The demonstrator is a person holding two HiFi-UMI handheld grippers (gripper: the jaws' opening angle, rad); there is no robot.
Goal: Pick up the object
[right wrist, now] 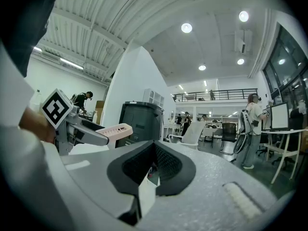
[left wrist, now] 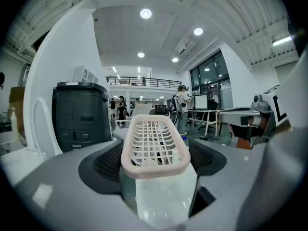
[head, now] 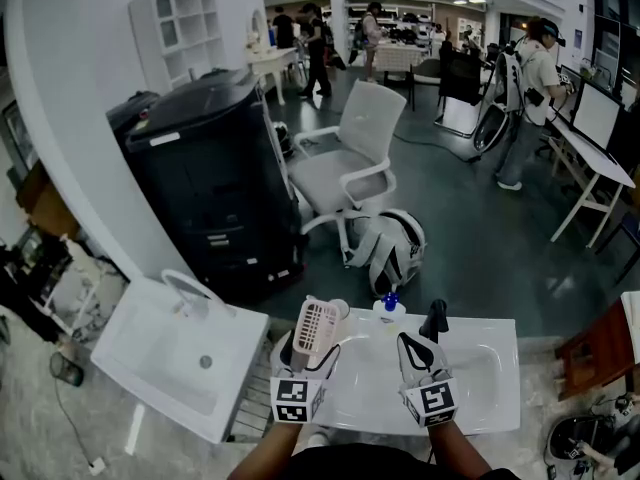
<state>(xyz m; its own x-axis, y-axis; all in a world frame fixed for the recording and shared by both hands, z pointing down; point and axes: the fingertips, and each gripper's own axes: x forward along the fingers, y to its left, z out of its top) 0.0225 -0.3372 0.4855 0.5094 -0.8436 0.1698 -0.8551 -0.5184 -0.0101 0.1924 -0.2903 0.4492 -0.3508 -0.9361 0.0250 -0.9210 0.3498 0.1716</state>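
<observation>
Both my forearms come in from the bottom edge of the head view, the left forearm (head: 268, 460) and right forearm (head: 468, 456) side by side, each pushing its tool forward and level over the white sink (head: 485, 368). The marker cubes face up at the camera, and the two tools are near each other and roughly parallel.

The left gripper (head: 312, 348) has its jaws set wide and clamped on the pink basket (head: 318, 326). In the left gripper view the basket (left wrist: 154, 146) sits lengthwise between the dark pads (left wrist: 108, 162), its long sides against them. Its near rim is close to the lens and its slotted floor runs away from me. It is clear of the sink, carried above the left end of the basin. From the right gripper view I see the basket (right wrist: 113, 130) side-on, poking out past the left tool's fingers and roughly level.

The right gripper (head: 422, 346) has its jaws pressed together with nothing between them. It hovers beside the basket without touching it, in front of the black faucet (head: 435, 318). A blue-capped bottle (head: 390, 306) stands between the two tools at the sink's far edge.
</observation>
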